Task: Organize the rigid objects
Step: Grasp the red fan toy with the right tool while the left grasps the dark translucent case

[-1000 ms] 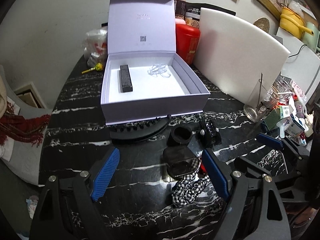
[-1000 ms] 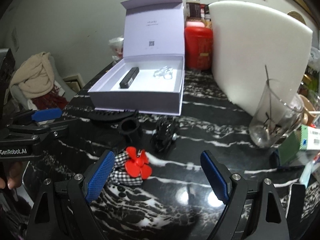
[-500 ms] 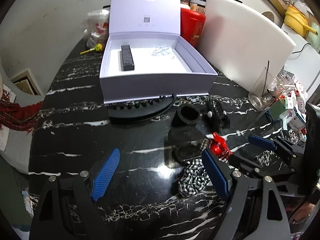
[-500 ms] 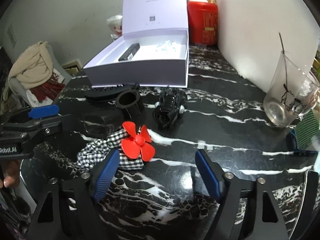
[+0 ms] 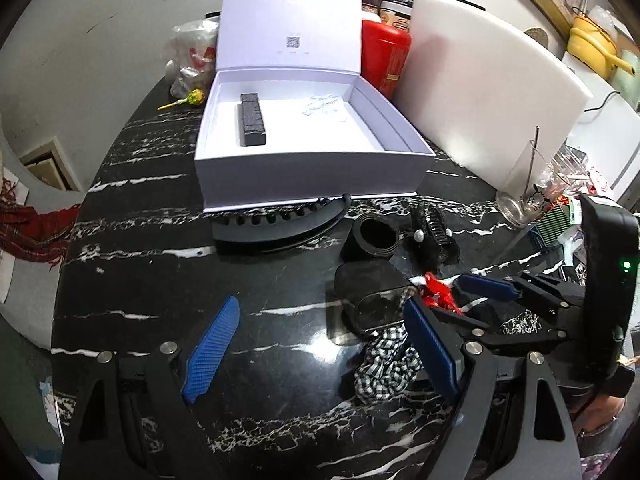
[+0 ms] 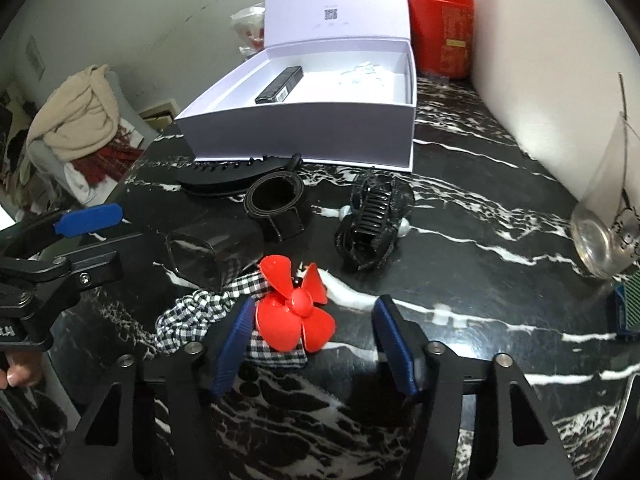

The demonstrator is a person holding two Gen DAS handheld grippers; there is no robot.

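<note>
A red propeller (image 6: 296, 312) lies on a checked scrunchie (image 6: 200, 312) on the black marble table. My right gripper (image 6: 316, 342) is low over it, jaws closing, with the propeller between them. The left pad is at its edge; the right pad stands clear. Beyond lie a dark square case (image 6: 208, 248), a black ring (image 6: 276, 200), a black claw clip (image 6: 372, 220) and a long black comb clip (image 6: 236, 176). The open white box (image 5: 312, 176) holds a black bar (image 5: 252, 120) and a clear clip (image 5: 324, 106). My left gripper (image 5: 320, 350) hangs open beside the scrunchie (image 5: 384, 364), holding nothing.
A tilted glass (image 6: 608, 224) lies at the right, with a white board (image 5: 480, 88) and a red canister (image 5: 384, 56) behind the box. A lollipop (image 5: 192, 98) lies at the far left. The table edge curves down the left side.
My right gripper has come down and forward over the red propeller, and its jaws have narrowed around it. The left gripper has barely moved and stays open.
</note>
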